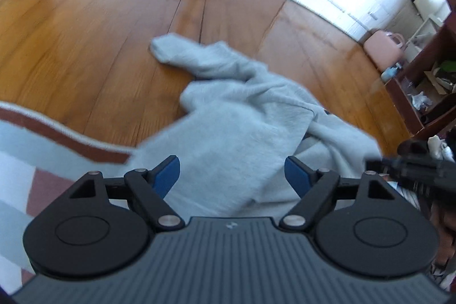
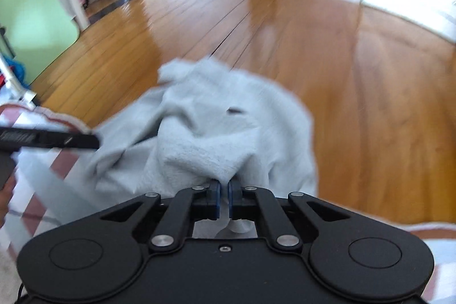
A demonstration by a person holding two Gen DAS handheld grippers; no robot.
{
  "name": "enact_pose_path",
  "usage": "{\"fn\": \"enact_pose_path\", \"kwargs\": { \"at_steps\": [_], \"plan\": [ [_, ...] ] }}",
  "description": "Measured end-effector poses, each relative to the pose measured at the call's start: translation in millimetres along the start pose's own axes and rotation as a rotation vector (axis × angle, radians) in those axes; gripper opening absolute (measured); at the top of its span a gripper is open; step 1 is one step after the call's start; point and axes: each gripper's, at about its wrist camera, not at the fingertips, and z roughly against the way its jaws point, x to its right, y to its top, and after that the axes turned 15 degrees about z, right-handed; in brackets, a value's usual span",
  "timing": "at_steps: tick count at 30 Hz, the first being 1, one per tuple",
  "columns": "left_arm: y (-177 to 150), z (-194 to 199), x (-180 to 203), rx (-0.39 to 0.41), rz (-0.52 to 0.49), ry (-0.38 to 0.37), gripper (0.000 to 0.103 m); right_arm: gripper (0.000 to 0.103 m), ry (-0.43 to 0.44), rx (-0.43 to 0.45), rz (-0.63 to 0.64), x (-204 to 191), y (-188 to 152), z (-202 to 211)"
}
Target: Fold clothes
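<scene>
No words, numbers or brand names can be read anywhere. The left tongs (image 1: 232, 175) carry one small pale emblem on the ribbed grey housing, centred just behind the fingers, too small and blurred to make out. In the right wrist view, pale lettering runs along the black body of the left tongs (image 2: 48, 138), off to the left of the right tongs (image 2: 223, 200), smeared past reading.

Fleecy pale grey garment (image 1: 236, 130), soft matt nap, slightly fuzzy. Glossy varnished wood floor (image 1: 85, 19), strong glare. Matt black plastic left gripper (image 1: 232, 175) body, ribbed grey cover, bare metal pivot pins, blue rubbery pads on fingers (image 1: 168, 175). Woven matt rug (image 1: 42, 133).
</scene>
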Motion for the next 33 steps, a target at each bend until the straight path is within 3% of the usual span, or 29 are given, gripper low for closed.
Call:
{"fn": "enact_pose_path", "kwargs": {
  "at_steps": [3,5,12,15,16,18,20,22,23,24,25,26,27,33],
  "plan": [
    [-2.4,-1.3,7.3,0.000,-0.042,-0.019,0.080,0.004,-0.144,0.020,0.094,7.6,9.8,5.8],
    [-3.1,-9.1,8.7,-0.041,-0.026,-0.048,0.081,0.004,-0.225,0.006,0.153,11.3,10.6,4.8],
    [-13.2,-51.5,24.2,-0.196,0.012,-0.135,0.083,0.009,-0.025,-0.053,-0.116,28.9,-18.7,11.1],
    [-14.7,-80.5,28.5,-0.257,0.060,-0.117,0.083,0.026,0.060,-0.078,-0.231,36.4,-31.3,13.8],
    [-14.0,-89.3,32.2,-0.284,0.067,-0.078,0.083,0.036,0.089,-0.086,-0.270,38.9,-35.5,14.7],
    [-9.9,-102.6,46.1,-0.315,0.012,-0.056,0.084,0.053,0.147,-0.103,-0.346,43.9,-43.8,16.5],
    [-5.4,-114.2,59.7,-0.334,-0.051,-0.067,0.094,0.057,0.204,-0.119,-0.423,48.9,-52.2,18.3],
    [-4.2,-123.2,58.2,-0.367,-0.023,-0.110,0.098,0.058,0.256,-0.138,-0.488,52.7,-60.1,19.5],
    [-5.3,-125.0,51.6,-0.366,0.020,-0.129,0.093,0.058,0.259,-0.158,-0.479,49.7,-61.9,17.7],
    [-6.5,-123.3,44.2,-0.341,0.058,-0.139,0.068,0.058,0.263,-0.177,-0.469,46.7,-63.7,15.8],
    [-6.8,-120.2,40.3,-0.319,0.059,-0.140,0.052,0.058,0.269,-0.192,-0.463,44.7,-65.4,14.0],
    [-5.9,-116.1,39.0,-0.297,0.031,-0.132,0.029,0.058,0.283,-0.191,-0.471,46.3,-66.5,12.4],
    [-3.7,-109.8,39.3,-0.264,-0.007,-0.115,0.021,0.058,0.298,-0.191,-0.478,47.8,-67.6,10.8],
    [5.1,-70.0,46.9,0.002,-0.095,-0.065,0.013,0.064,0.333,-0.153,-0.489,55.8,-67.6,15.1]
  ]
}}
